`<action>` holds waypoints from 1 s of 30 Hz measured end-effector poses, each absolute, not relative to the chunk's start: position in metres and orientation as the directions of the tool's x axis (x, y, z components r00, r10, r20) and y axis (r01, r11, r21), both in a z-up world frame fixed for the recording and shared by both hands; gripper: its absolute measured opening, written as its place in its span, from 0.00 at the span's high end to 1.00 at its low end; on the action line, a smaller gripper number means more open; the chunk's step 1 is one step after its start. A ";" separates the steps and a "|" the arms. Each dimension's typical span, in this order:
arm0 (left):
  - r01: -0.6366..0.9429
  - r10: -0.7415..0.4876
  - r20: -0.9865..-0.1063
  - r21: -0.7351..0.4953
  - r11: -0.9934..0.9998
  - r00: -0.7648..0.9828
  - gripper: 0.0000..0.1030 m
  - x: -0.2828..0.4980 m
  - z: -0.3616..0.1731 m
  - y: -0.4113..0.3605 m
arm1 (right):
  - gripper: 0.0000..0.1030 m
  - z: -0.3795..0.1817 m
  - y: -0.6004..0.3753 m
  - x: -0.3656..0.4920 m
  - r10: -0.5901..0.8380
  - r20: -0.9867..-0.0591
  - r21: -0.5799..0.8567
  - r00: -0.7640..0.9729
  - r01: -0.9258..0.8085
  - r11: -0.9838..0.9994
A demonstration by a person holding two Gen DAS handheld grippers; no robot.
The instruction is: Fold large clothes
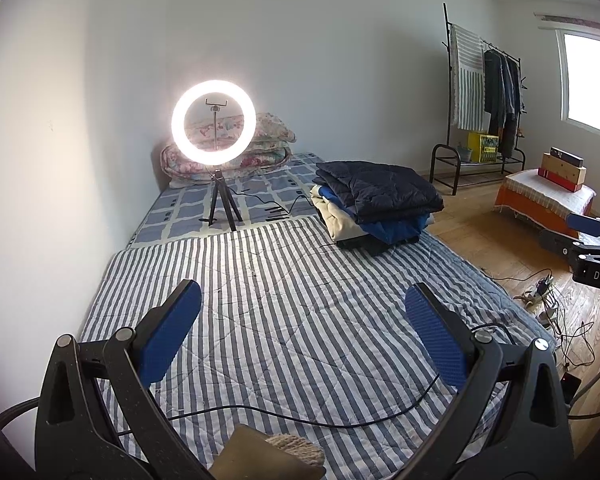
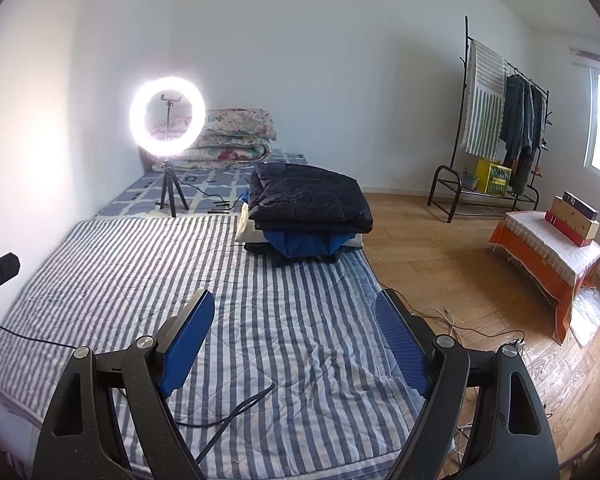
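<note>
A stack of folded clothes (image 1: 376,204) with a dark quilted jacket on top lies at the far right of the striped mattress (image 1: 284,304). It also shows in the right wrist view (image 2: 304,208), on the mattress (image 2: 140,264). My left gripper (image 1: 304,312) is open and empty above the mattress, well short of the stack. My right gripper (image 2: 296,320) is open and empty above the mattress's right part. The right gripper's body shows at the right edge of the left wrist view (image 1: 592,248).
A lit ring light on a tripod (image 1: 214,128) stands at the mattress's far end before folded floral quilts (image 1: 260,144). A black cable (image 1: 300,416) crosses the near mattress. Right: wood floor with cables (image 1: 556,304), a clothes rack (image 2: 500,120), an orange-draped bench with boxes (image 2: 556,248).
</note>
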State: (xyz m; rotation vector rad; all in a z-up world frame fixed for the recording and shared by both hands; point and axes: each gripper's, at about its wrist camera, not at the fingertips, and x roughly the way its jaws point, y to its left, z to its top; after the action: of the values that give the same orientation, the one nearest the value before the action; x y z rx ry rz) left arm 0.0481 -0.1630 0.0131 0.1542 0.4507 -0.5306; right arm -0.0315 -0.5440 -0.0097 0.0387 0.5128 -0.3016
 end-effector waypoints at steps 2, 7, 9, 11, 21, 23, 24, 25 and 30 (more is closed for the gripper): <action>0.519 -0.452 -0.451 0.029 0.854 0.770 0.00 0.048 0.013 -0.163 | 0.20 -0.010 -0.544 -0.031 -0.278 -0.487 -0.042 0.828 0.295 0.954; 0.520 -0.452 -0.451 0.031 0.854 0.770 0.00 0.047 0.013 -0.164 | 0.20 -0.012 -0.545 -0.030 -0.278 -0.493 -0.047 0.824 0.294 0.955; 0.517 -0.449 -0.449 0.032 0.856 0.772 0.00 0.047 0.013 -0.164 | 0.20 -0.013 -0.546 -0.030 -0.277 -0.495 -0.045 0.823 0.295 0.955; 0.517 -0.450 -0.451 0.033 0.855 0.771 0.00 0.048 0.012 -0.165 | 0.20 -0.014 -0.546 -0.030 -0.274 -0.498 -0.043 0.823 0.293 0.955; 0.519 -0.452 -0.451 0.031 0.854 0.770 0.00 0.048 0.012 -0.165 | 0.20 -0.013 -0.547 -0.032 -0.279 -0.498 -0.052 0.821 0.293 0.955; 0.520 -0.452 -0.449 0.033 0.854 0.771 0.00 0.047 0.011 -0.166 | 0.20 -0.013 -0.546 -0.032 -0.280 -0.498 -0.055 0.821 0.292 0.955; 0.521 -0.453 -0.449 0.033 0.853 0.770 0.00 0.047 0.011 -0.166 | 0.20 -0.013 -0.547 -0.032 -0.280 -0.499 -0.056 0.820 0.292 0.955; 0.522 -0.454 -0.449 0.032 0.852 0.769 0.00 0.047 0.010 -0.166 | 0.20 -0.013 -0.547 -0.032 -0.279 -0.499 -0.056 0.820 0.291 0.955; 0.523 -0.456 -0.450 0.030 0.852 0.768 0.00 0.046 0.010 -0.166 | 0.20 -0.013 -0.547 -0.032 -0.279 -0.501 -0.055 0.819 0.291 0.955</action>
State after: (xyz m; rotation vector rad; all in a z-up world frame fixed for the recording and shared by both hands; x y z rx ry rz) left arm 0.0459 -0.1662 0.0097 0.1566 0.4464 -0.5331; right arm -0.0322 -0.5469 -0.0134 0.0246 0.5296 -0.3035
